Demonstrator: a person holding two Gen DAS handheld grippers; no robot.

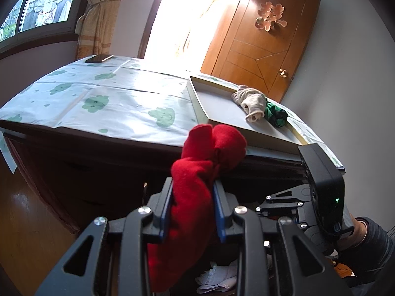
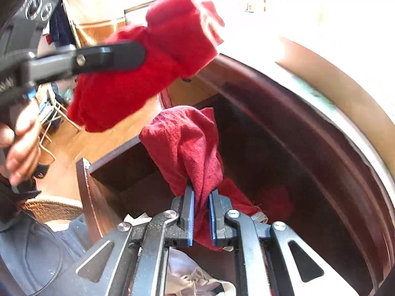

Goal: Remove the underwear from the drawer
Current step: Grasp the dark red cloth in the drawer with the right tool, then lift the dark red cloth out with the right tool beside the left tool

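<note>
My left gripper (image 1: 193,185) is shut on a bright red piece of underwear (image 1: 197,172), held up in front of the table's front edge; the same piece shows in the right wrist view (image 2: 153,69) at upper left. My right gripper (image 2: 200,193) is shut on a darker red piece of underwear (image 2: 187,148), lifted above the open dark wooden drawer (image 2: 138,172). More red fabric (image 2: 276,202) lies in the drawer's shadow. The right gripper's body (image 1: 321,187) shows low at the right in the left wrist view.
A grey tray (image 1: 217,98) on the green-patterned tablecloth (image 1: 111,98) holds a beige garment (image 1: 250,101) and a green one (image 1: 275,114). A phone (image 1: 98,58) lies at the table's far side. A wooden door (image 1: 259,39) stands behind. White cloth (image 2: 187,276) lies below the right gripper.
</note>
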